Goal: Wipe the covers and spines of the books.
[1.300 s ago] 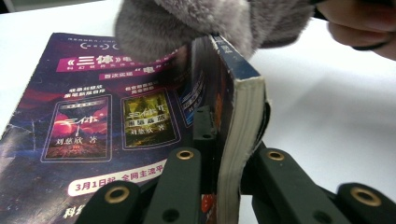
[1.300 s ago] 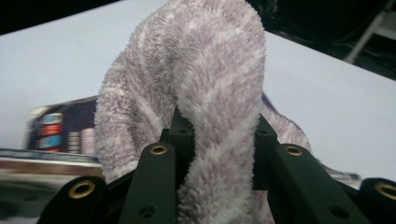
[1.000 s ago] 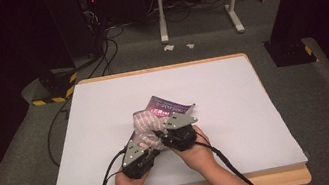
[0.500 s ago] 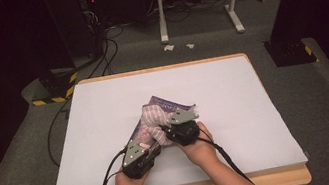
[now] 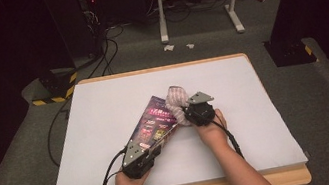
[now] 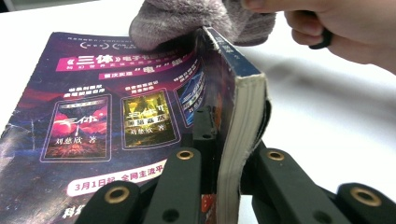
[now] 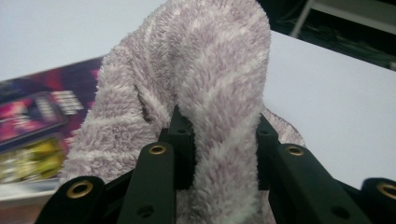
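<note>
book (image 5: 153, 122): table centre, stiff paperback, grip at edge | left gripper (image 6: 219, 163): clamps its near edge | right gripper (image 7: 217, 135): pinches fluffy cloth (image 7: 205, 84) (soft, light) on book's far end

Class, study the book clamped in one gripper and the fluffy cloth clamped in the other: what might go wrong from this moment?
1. The left gripper pinches the book only at its near edge; it may twist or slip.
2. The cloth in the right gripper bunches loosely, so it may wipe the cover unevenly or slip free.
</note>
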`<state>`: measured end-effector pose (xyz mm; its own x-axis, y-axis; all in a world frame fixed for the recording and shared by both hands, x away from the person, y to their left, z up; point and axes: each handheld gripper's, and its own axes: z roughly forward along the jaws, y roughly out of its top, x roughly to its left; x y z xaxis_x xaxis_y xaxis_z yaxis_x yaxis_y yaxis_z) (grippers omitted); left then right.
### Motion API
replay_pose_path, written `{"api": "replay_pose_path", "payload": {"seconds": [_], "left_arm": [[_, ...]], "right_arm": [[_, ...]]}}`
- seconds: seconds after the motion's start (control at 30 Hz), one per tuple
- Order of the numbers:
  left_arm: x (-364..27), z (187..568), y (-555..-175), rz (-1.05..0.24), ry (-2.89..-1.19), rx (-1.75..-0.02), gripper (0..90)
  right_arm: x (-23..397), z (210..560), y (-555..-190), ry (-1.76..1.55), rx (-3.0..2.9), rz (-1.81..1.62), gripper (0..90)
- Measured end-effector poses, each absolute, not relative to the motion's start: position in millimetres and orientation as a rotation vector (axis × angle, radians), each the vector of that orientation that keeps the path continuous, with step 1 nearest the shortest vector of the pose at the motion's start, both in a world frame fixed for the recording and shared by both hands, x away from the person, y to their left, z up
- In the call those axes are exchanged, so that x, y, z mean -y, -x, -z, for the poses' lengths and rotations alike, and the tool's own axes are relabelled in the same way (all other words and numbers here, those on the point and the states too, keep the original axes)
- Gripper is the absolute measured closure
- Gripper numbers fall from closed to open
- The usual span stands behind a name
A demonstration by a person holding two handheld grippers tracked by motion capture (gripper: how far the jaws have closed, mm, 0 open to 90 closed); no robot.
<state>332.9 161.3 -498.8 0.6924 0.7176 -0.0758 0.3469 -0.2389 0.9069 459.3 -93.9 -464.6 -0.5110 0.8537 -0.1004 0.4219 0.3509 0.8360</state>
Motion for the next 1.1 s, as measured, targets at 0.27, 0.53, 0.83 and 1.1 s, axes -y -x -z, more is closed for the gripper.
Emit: {"api": "replay_pose_path", "payload": {"seconds": [0.27, 0.53, 0.83, 1.1], "left_arm": [[-162, 499, -333, -0.435, -1.837, -0.839, 83.1], [-162, 499, -333, -0.438, -1.839, -0.838, 83.1], [-162, 499, -332, -0.44, -1.842, -0.835, 83.1], [-162, 499, -332, -0.441, -1.838, -0.837, 83.1]], "right_arm": [[107, 470, -477, -1.179, -2.042, -1.026, 70.2], [92, 463, -455, -1.095, -2.088, -1.109, 70.4], [61, 448, -411, -0.926, -2.158, -1.23, 70.3], [34, 433, -372, -0.777, -2.212, -1.335, 70.1]]}}
